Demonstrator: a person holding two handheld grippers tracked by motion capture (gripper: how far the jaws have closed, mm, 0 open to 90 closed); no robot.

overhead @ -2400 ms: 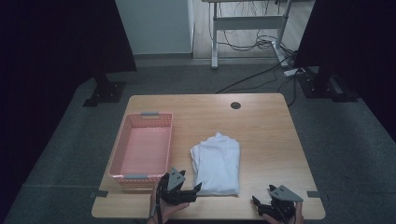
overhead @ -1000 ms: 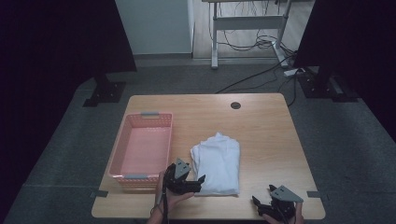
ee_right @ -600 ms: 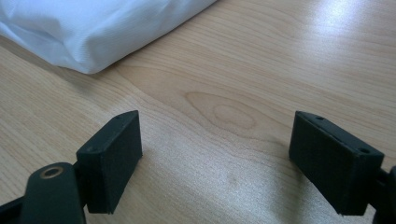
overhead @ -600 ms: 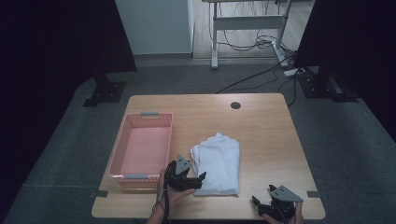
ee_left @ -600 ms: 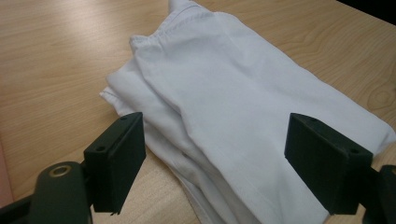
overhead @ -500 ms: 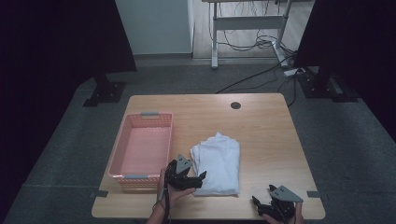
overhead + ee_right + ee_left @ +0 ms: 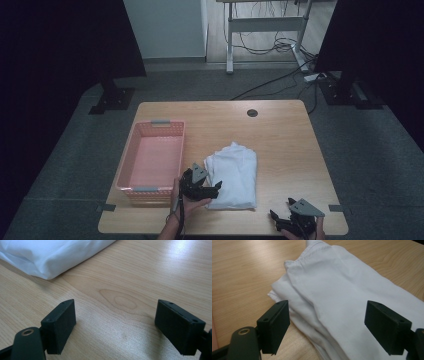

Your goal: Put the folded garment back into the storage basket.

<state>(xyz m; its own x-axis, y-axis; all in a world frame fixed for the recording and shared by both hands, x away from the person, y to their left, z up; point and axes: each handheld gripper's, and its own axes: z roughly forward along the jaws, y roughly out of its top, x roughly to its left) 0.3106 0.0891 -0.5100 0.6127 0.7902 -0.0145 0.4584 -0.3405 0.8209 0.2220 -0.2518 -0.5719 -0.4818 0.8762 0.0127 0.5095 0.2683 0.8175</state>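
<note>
The left claw [image 7: 327,332], jaws wide, straddles a folded white shirt [image 7: 342,302], ungrasped. The right claw [image 7: 117,327] gapes empty over bare worktop [image 7: 140,277]; the pink basket [image 7: 131,165] holds nothing yet.

You find no readable text, label, brand, number or sign anywhere: none on white folded garment [image 7: 232,174], pink basket [image 7: 127,171], wooden table [image 7: 280,140] or black gripper jaws in either gripper view.
</note>
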